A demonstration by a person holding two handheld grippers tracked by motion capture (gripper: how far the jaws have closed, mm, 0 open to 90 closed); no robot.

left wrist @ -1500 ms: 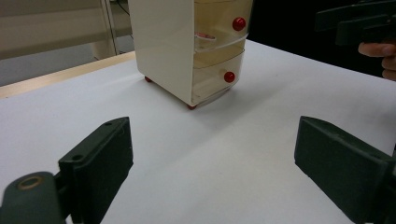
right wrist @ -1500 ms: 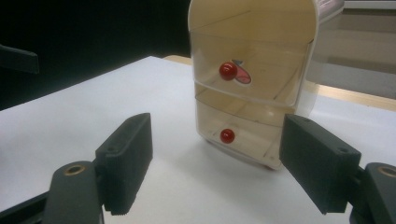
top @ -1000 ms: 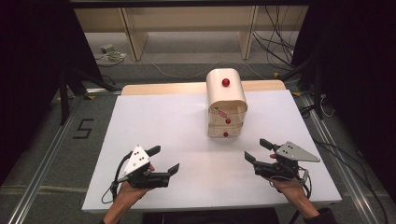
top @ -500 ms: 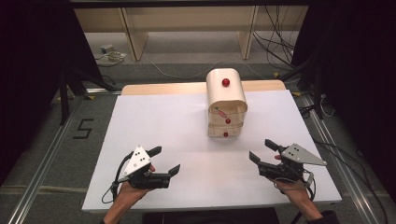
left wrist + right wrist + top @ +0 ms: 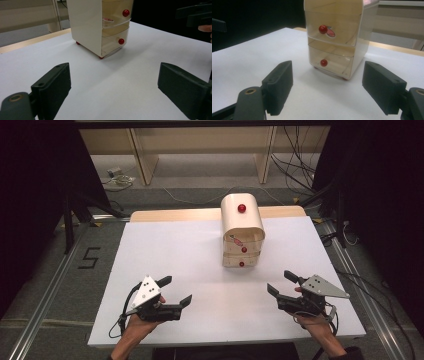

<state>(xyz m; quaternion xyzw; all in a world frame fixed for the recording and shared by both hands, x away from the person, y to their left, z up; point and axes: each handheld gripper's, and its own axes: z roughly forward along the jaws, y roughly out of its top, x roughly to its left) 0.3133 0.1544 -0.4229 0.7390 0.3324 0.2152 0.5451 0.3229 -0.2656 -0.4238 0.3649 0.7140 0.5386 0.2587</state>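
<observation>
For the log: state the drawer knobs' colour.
Red knobs on the drawers, clearest in the right gripper view.

The small drawer cabinet [image 5: 242,232] was cream-coloured, with pale translucent drawer fronts and round red knobs [image 5: 323,29], and a red-and-white patterned thing [image 5: 331,34] showed through one drawer. It stood on a plain white table top [image 5: 175,255] edged at the far side by a light wood strip [image 5: 175,214]. Both the left gripper [image 5: 172,291] and the right gripper [image 5: 282,282] were black with grey three-cornered plates, and the grey floor bore a black figure 5 [image 5: 88,258].
</observation>
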